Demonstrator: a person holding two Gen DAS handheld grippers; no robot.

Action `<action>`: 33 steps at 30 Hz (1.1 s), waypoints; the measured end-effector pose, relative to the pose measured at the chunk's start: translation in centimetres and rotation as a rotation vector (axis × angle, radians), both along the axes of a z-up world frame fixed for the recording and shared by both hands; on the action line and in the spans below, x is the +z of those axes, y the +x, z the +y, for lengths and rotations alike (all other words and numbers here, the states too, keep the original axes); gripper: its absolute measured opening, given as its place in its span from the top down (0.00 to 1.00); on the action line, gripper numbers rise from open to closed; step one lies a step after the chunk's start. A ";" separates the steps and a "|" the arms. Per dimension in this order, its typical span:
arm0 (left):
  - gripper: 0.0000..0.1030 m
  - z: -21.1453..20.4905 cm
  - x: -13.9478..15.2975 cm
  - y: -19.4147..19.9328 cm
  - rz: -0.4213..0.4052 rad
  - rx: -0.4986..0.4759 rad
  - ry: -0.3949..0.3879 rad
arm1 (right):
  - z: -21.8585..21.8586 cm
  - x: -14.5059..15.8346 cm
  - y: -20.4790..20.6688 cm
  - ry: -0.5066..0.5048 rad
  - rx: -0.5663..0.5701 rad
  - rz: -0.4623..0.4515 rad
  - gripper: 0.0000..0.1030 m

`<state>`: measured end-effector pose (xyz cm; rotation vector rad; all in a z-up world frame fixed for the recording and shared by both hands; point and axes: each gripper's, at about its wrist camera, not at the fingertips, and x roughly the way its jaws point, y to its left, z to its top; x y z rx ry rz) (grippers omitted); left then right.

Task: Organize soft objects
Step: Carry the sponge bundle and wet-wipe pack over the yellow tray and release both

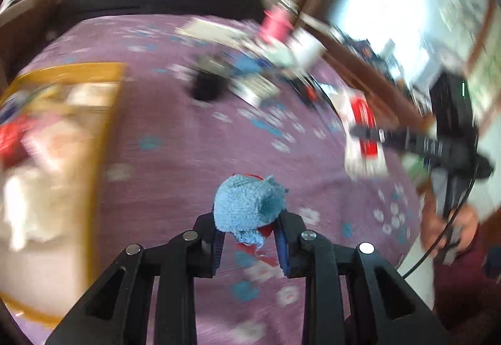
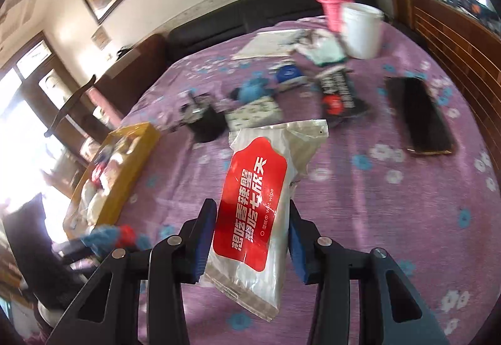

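My left gripper (image 1: 249, 238) is shut on a blue fuzzy sock bundle (image 1: 249, 204) with red trim, held above the purple flowered bedspread (image 1: 175, 163). My right gripper (image 2: 252, 238) is shut on a wet wipe pack (image 2: 260, 207), clear plastic with a red label, held above the bed. The right gripper and its pack also show in the left wrist view (image 1: 363, 138) at the right. The left gripper's blue sock shows in the right wrist view (image 2: 106, 235) at lower left. A yellow cardboard box (image 1: 94, 126) holding soft white and red items sits on the bed's left; it also shows in the right wrist view (image 2: 125, 163).
Clutter lies at the bed's far side: a white bucket (image 2: 363, 32), a pink bottle (image 2: 333, 7), a blue soft item (image 2: 250, 91), a black cup (image 2: 208, 122), a dark flat case (image 2: 418, 119), papers (image 2: 269, 43). A wooden railing (image 2: 454, 32) runs along the right.
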<state>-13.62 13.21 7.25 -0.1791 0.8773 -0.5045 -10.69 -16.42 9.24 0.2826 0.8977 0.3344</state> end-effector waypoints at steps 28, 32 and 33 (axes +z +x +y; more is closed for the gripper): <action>0.37 20.3 -2.6 0.1 0.058 0.520 -0.051 | 31.5 -1.0 2.0 -0.107 0.605 0.050 0.55; 0.28 21.5 -0.9 -1.2 -0.017 0.580 -0.073 | 33.6 -2.1 1.5 -0.169 0.661 0.060 0.54; 0.27 21.9 -0.6 -1.4 -0.029 0.596 -0.083 | 34.0 -2.4 1.4 -0.178 0.672 0.065 0.54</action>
